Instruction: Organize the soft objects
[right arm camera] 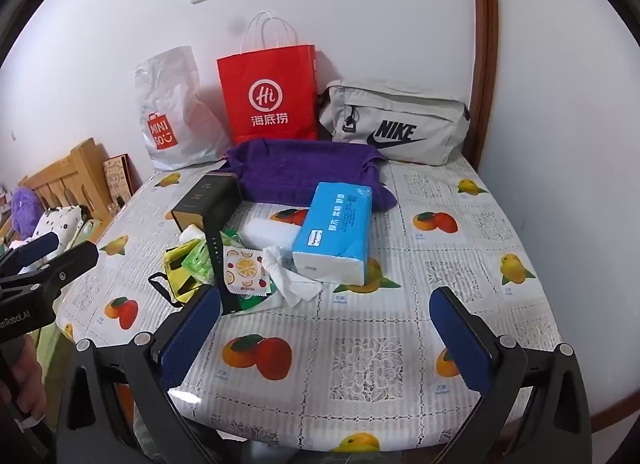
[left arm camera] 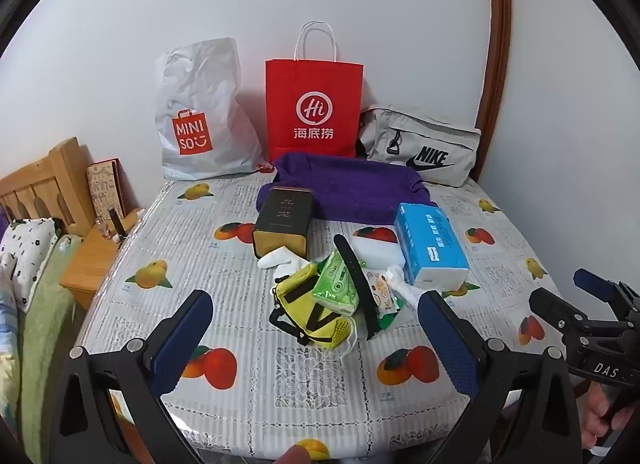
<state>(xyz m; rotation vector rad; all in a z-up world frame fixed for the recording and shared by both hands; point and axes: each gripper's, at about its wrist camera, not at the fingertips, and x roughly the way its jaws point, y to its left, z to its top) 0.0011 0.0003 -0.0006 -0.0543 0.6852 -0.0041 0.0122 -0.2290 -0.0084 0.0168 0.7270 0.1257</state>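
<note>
A pile lies mid-table: a yellow pouch (left arm camera: 306, 310) (right arm camera: 178, 270), a green tissue pack (left arm camera: 336, 284) (right arm camera: 198, 262), a black strap (left arm camera: 358, 284) (right arm camera: 214, 252), a fruit-print wipe packet (left arm camera: 382, 290) (right arm camera: 245, 266), a crumpled white tissue (right arm camera: 292, 278) and a blue tissue pack (left arm camera: 432, 244) (right arm camera: 336, 230). Behind them a purple towel (left arm camera: 344, 186) (right arm camera: 304, 170) lies flat. My left gripper (left arm camera: 316, 324) hovers open just in front of the pile, holding nothing. Open as well, my right gripper (right arm camera: 326, 322) hangs over bare tablecloth to the pile's right.
A black-and-gold box (left arm camera: 284, 220) (right arm camera: 208, 198) stands left of the towel. Against the wall stand a white Miniso bag (left arm camera: 200, 116), a red paper bag (left arm camera: 314, 104) and a grey Nike pouch (left arm camera: 420, 142). A bed and wooden nightstand (left arm camera: 90, 256) border the table's left edge.
</note>
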